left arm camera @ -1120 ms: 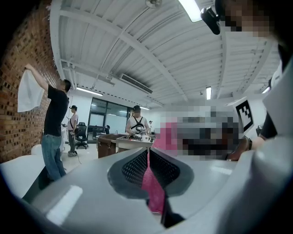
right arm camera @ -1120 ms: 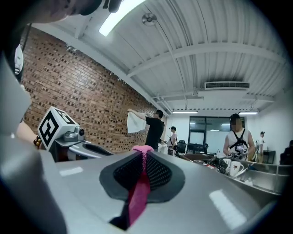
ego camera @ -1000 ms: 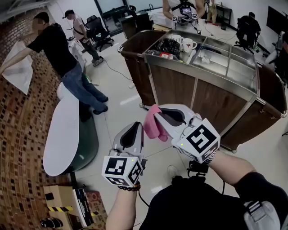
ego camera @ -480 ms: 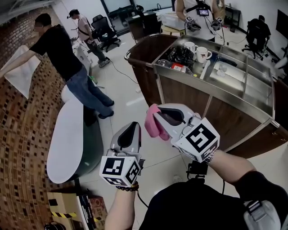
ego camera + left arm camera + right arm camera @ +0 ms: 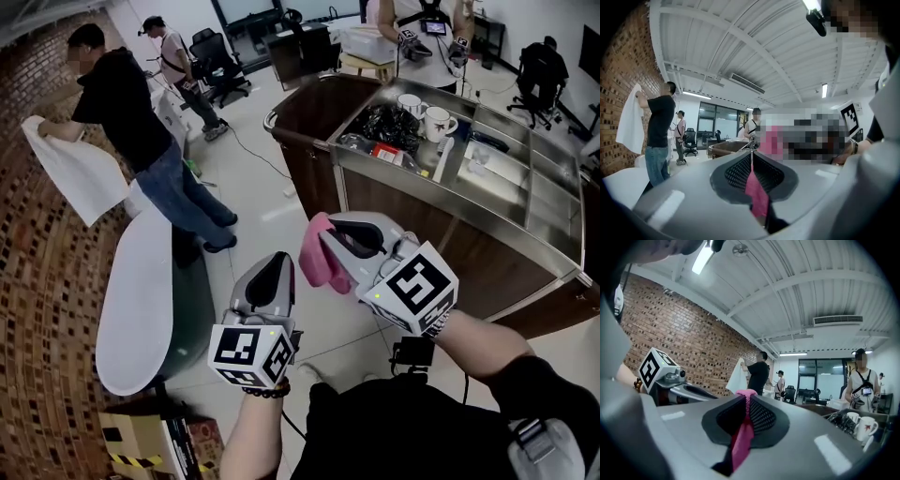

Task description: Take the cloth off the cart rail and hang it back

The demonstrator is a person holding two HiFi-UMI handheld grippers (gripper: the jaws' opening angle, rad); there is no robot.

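Head view: where's the pink cloth (image 5: 315,258)?
— Centre frame, pinched in the right claw (image 5: 325,241), apart from the cart (image 5: 394,202). And the left claw (image 5: 278,259) is pressed together, just beside it.

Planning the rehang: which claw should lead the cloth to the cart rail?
Likely right. The right claw pinches the bulk of the cloth and sits nearer the cart. The left claw grips only a pink sliver, on the side away from it.
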